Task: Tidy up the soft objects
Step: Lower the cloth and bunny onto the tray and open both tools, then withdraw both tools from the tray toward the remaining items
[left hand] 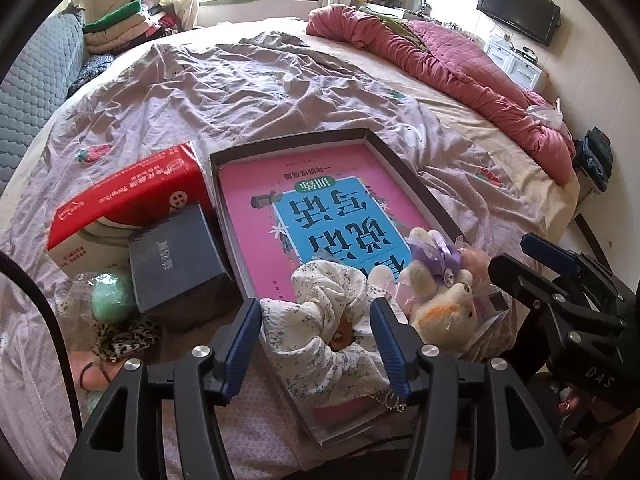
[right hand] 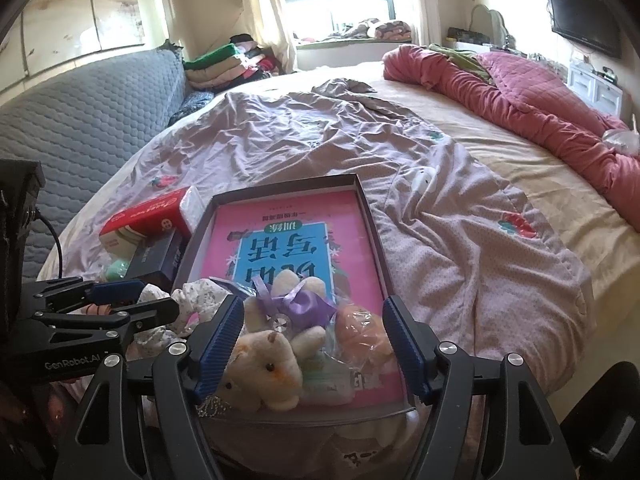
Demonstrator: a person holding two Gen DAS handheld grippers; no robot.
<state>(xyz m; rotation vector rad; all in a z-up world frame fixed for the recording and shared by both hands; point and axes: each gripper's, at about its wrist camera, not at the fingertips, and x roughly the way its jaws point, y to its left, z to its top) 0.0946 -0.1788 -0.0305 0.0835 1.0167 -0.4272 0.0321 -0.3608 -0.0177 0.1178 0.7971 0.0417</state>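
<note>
From the left wrist, the left gripper (left hand: 316, 340) hangs over the near end of the tray (left hand: 412, 176) on the bed (left hand: 240, 92), its jaws released and spread either side of the floral scrunchie (left hand: 320, 320), which lies inside the tray on the pink book (left hand: 256, 208); I cannot tell whether the pads touch the cloth. It looks light, limp and easily squashed, so pinching across its bunched ring should hold it. A leopard scrunchie (left hand: 124, 338) and a green ball (left hand: 112, 296) lie outside the tray by the dark box (left hand: 176, 264). From the right wrist, the right gripper (right hand: 314, 344) sits low over the plush bear (right hand: 264, 368) in the tray's near corner, jaws wide apart and gripping nothing. The bear seems soft and light; its body offers a better grip than the purple ribbon (right hand: 304, 304) or crinkly wrapping.
</note>
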